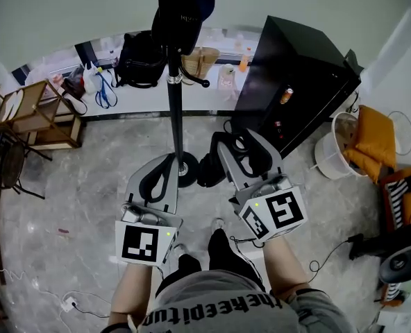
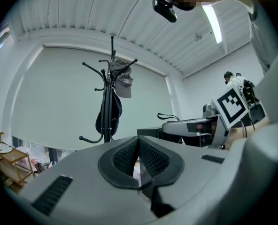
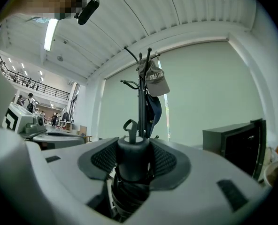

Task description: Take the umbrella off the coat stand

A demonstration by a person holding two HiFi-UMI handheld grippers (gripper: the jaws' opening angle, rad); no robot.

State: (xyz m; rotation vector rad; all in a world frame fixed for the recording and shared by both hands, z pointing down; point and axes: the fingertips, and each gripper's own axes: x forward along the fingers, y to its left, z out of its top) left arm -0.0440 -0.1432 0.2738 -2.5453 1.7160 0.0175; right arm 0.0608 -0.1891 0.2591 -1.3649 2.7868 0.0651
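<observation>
Grey-shelled and empty, your left tongs (image 1: 166,161) sit just left of the coat stand (image 1: 177,116), low down beside its round base. In the left gripper view their ribbed pads (image 2: 125,157) meet at the tips with nothing between them, so count that side as closed on air.

The coat stand itself rises straight in front of you. A grey cap (image 3: 158,81) hangs on an upper hook, and a dark blue fabric item (image 3: 154,111) hangs just under it against the pole. No umbrella shows on any hook.

Just right of the stand's base are your right tongs (image 1: 239,143), and that is where the umbrella is. The right gripper view shows the black folded umbrella (image 3: 132,165) standing upright between the pads, handle end up, with its small wrist strap (image 3: 129,125) sticking out of the top. The jaws stand wide but are clamped on its thick body, one pad pressing each side. Further right of the stand is a black cabinet (image 1: 296,82).

By my reading the lift-off is done and you are in the carry-away step. The next move calls for a steady squeeze on the right side while you draw the umbrella back from the stand. Watch that the strap and the hanging lower end clear the hooks, and leave your left side out of the way.
</observation>
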